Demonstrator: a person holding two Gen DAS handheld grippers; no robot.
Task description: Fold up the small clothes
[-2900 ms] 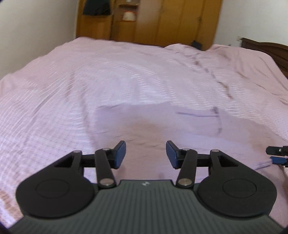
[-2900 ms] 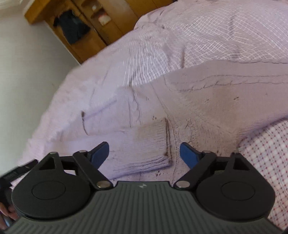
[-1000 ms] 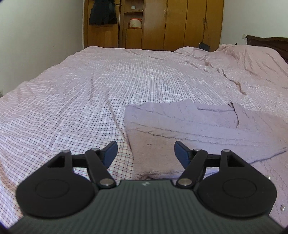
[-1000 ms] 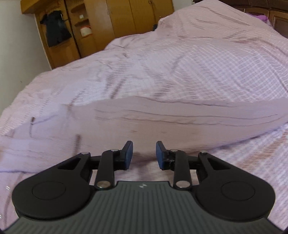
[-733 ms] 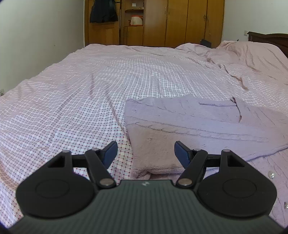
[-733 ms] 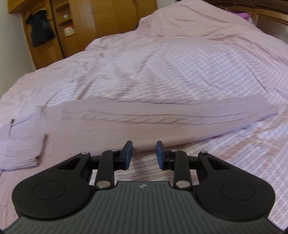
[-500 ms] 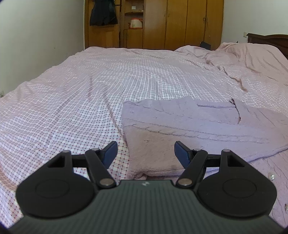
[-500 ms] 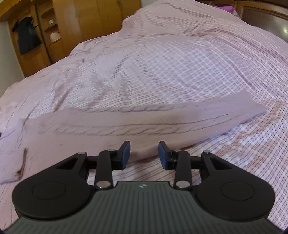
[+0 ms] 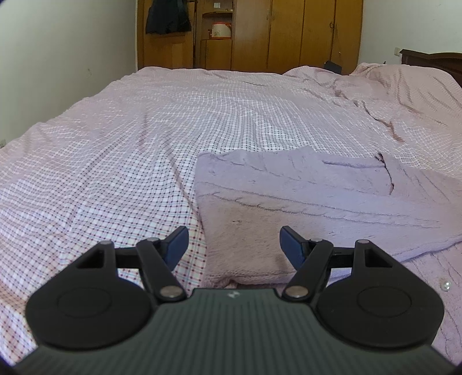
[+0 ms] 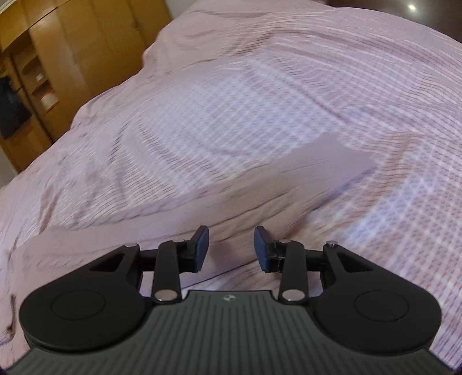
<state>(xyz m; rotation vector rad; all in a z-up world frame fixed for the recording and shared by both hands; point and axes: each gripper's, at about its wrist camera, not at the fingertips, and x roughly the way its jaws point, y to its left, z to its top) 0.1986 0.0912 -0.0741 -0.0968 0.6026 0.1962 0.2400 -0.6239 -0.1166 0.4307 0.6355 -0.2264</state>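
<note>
A lilac cable-knit cardigan [image 9: 303, 196] lies on the bed, its left side folded over its body. My left gripper [image 9: 234, 239] hovers open just over the folded near-left corner, with nothing pinched between the pads. In the blurred right wrist view the cardigan's long sleeve [image 10: 288, 178] stretches out to the right and ends in a cuff [image 10: 346, 155]. My right gripper [image 10: 231, 239] hangs low over the sleeve's near edge with a moderate gap between its jaws. The pads do not touch the knit.
A pink checked bed cover [image 9: 115, 173] spreads all around, rumpled at the far right. Wooden wardrobes [image 9: 274, 34] stand behind the bed, with a dark garment [image 9: 167, 17] hanging on them. A dark headboard [image 9: 433, 60] is at the right.
My right gripper has swept to the right along the sleeve toward its cuff, rolled a little, and its jaws stand slightly wider. The left gripper has barely shifted.
</note>
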